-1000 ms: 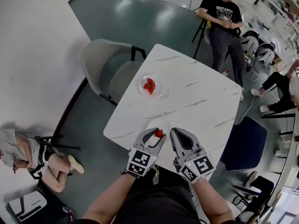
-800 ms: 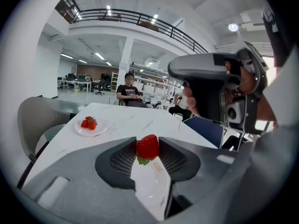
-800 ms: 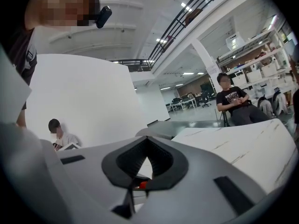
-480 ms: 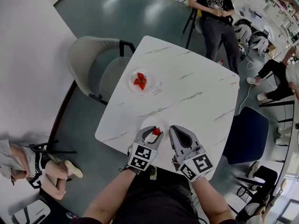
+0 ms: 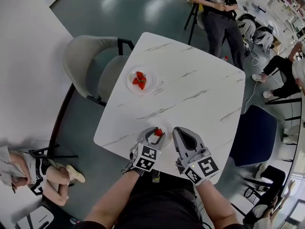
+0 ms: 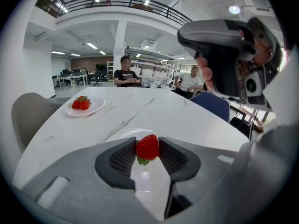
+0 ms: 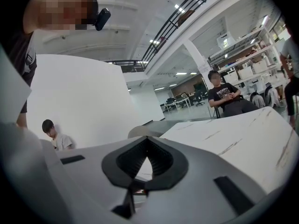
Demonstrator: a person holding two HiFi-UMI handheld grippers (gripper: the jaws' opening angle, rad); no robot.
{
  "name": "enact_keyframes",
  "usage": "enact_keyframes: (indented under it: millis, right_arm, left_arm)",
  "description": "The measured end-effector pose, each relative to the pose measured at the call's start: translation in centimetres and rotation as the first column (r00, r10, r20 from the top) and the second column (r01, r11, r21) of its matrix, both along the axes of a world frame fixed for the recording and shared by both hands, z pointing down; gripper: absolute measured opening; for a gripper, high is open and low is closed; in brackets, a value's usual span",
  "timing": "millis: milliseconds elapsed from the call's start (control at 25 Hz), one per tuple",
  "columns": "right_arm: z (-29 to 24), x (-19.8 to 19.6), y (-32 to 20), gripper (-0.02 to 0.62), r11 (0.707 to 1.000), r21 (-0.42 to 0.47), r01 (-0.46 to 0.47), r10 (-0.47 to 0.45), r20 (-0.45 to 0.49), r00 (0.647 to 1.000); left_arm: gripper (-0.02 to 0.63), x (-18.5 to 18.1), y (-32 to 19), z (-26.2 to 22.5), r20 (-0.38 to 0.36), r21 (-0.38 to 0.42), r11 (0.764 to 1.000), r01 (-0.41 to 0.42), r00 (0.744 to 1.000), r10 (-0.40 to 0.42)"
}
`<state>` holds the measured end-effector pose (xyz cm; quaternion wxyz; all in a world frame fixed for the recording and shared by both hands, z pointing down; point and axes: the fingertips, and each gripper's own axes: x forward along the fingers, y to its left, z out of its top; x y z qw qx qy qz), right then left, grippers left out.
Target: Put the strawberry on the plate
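Observation:
A red strawberry (image 5: 158, 132) (image 6: 147, 147) is pinched between the jaws of my left gripper (image 5: 157, 131) (image 6: 147, 146). It hangs just above an empty white plate (image 6: 128, 134) near the front edge of the white marble table (image 5: 190, 94). My right gripper (image 5: 178, 131) (image 7: 147, 139) is right beside the left one, shut with nothing in it. A second white plate (image 5: 131, 84) (image 6: 96, 107) at the table's far left holds a few strawberries (image 5: 139, 80) (image 6: 81, 103).
A grey chair (image 5: 95, 66) stands at the table's left side and a blue chair (image 5: 255, 137) at its right. One person (image 5: 217, 8) sits beyond the far corner. Another person (image 5: 24, 168) sits on the floor at the left.
The left gripper has kept its hold on the strawberry and stayed over the near plate. The head view has shifted a little, so the table sits slightly differently in the picture.

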<state>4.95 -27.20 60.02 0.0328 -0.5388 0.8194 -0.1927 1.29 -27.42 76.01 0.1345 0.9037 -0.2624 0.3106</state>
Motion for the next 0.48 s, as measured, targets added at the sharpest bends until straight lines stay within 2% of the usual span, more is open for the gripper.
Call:
enact_keyframes:
  millis: [480]
  right_arm:
    - [-0.6, 0.6, -0.1, 0.002, 1.0, 0.007, 0.004, -0.004, 0.022, 1.0]
  left_arm:
    - [0.155, 0.5, 0.2, 1.1, 0.118, 0.031, 0.998, -0.056, 0.992, 0.052]
